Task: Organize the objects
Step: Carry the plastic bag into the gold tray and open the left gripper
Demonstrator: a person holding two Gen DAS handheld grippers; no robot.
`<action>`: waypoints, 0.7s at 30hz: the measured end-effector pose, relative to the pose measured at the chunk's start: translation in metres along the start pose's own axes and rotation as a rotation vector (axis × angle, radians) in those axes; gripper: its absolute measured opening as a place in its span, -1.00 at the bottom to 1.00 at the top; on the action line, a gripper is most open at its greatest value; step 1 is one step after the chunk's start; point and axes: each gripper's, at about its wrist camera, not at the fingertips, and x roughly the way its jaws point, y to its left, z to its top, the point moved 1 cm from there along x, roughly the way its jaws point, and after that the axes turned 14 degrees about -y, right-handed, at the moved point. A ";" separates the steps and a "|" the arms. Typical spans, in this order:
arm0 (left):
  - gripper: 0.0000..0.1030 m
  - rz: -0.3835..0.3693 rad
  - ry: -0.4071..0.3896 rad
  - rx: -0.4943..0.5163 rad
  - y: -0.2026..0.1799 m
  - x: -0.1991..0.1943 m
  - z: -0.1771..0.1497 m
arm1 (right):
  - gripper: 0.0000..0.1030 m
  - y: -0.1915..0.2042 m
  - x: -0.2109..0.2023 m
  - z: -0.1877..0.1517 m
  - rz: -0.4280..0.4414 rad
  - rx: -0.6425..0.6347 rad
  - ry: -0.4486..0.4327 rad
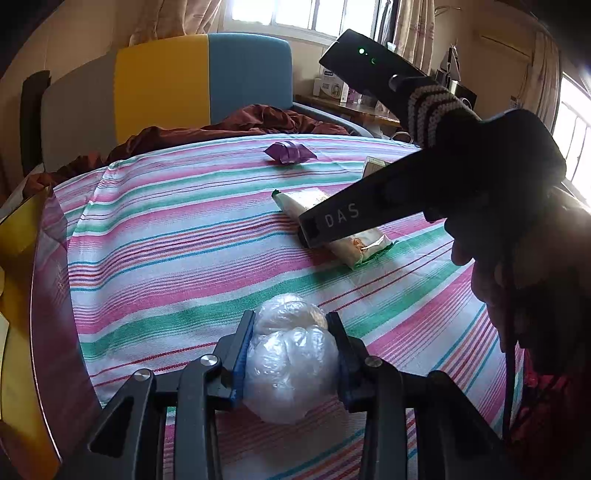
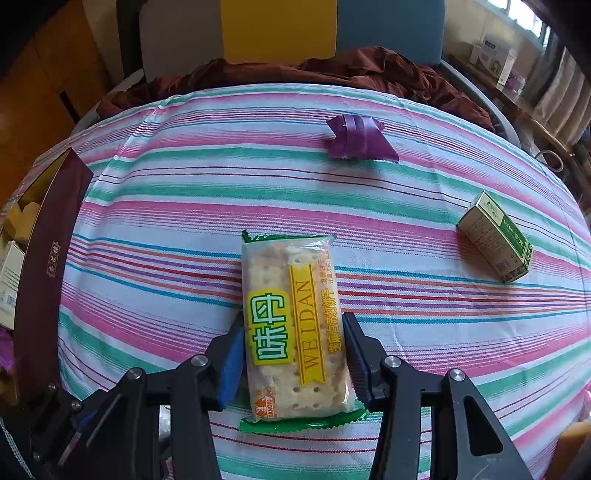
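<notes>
2 grippers — left gripper (image 1: 291, 354) clamps plastic bundle (image 1: 291, 362); right gripper (image 2: 293, 354) pinches cracker packet (image 2: 291, 325).

A lived-in home room: beyond the fingers, a desk under a striped cloth (image 2: 155, 192), a yellow-and-blue chair (image 1: 199, 77) draped with rumpled brown fabric (image 2: 369, 70), curtained windows (image 1: 295, 14), and a cluttered side shelf (image 2: 517, 99) far right.

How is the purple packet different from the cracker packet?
The purple packet is small, opaque and crumpled; the cracker packet is long, flat and see-through with green ends. The purple one lies untouched, while the cracker packet sits between the right gripper fingers. Both rest on the striped cloth.
</notes>
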 end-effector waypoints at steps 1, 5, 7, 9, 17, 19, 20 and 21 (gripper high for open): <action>-0.28 0.002 0.000 0.003 0.000 0.000 0.000 | 0.00 -0.001 0.000 -0.001 0.001 -0.008 -0.003; -0.28 0.009 -0.001 0.013 -0.001 -0.001 -0.001 | 0.00 0.003 0.003 0.000 0.012 -0.018 -0.007; -0.28 0.013 -0.001 0.019 -0.002 -0.001 -0.001 | 0.00 0.005 0.003 -0.001 0.007 -0.031 -0.010; -0.28 0.017 -0.001 0.024 -0.002 -0.001 -0.002 | 0.00 0.007 0.004 0.000 0.006 -0.039 -0.012; -0.29 0.016 0.014 0.033 -0.002 -0.003 0.000 | -0.01 0.011 0.005 0.000 0.002 -0.081 -0.028; -0.30 0.027 0.036 0.048 -0.003 -0.003 0.002 | -0.02 0.012 0.006 0.000 0.001 -0.089 -0.034; -0.30 0.036 0.050 0.042 -0.002 -0.004 0.004 | -0.02 0.012 0.006 0.000 0.002 -0.088 -0.035; -0.30 0.036 0.058 0.027 -0.001 -0.007 0.006 | -0.02 0.012 0.006 0.000 0.004 -0.088 -0.036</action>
